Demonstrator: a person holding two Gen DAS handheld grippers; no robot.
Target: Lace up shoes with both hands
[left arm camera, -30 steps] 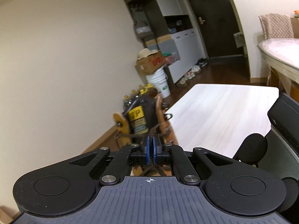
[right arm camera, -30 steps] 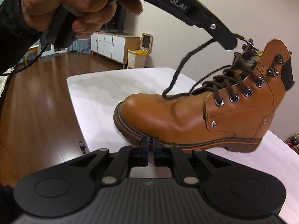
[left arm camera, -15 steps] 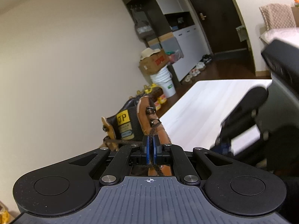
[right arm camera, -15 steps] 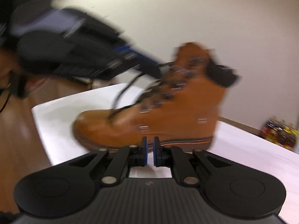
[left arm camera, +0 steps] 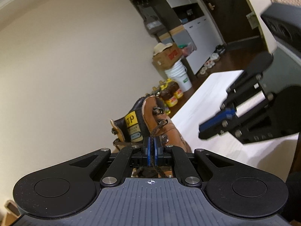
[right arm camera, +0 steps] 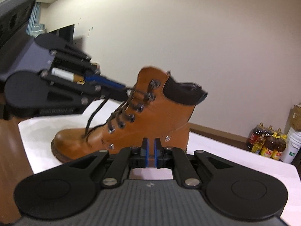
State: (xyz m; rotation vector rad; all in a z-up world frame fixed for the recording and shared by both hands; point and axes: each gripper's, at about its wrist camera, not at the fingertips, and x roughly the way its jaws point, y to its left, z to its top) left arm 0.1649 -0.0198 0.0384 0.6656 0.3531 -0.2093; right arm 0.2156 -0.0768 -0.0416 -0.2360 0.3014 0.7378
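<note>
On a white table (right arm camera: 216, 162), tan boot (right arm camera: 150, 124) upright, left hand-held gripper (left arm camera: 151, 146) clenched on dark lace (right arm camera: 94, 116) near top eyelets, right hand-held gripper (right arm camera: 151, 150) nearly closed, empty, beside the boot.

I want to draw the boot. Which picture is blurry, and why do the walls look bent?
Right wrist view: the boot and left gripper are a little smeared. Left wrist view: the boot is sharper, the right gripper soft. Both views: the fisheye lens bends the walls.

"JP" on yellow boot tongue label (left arm camera: 132, 120), other lettering unreadable
</note>
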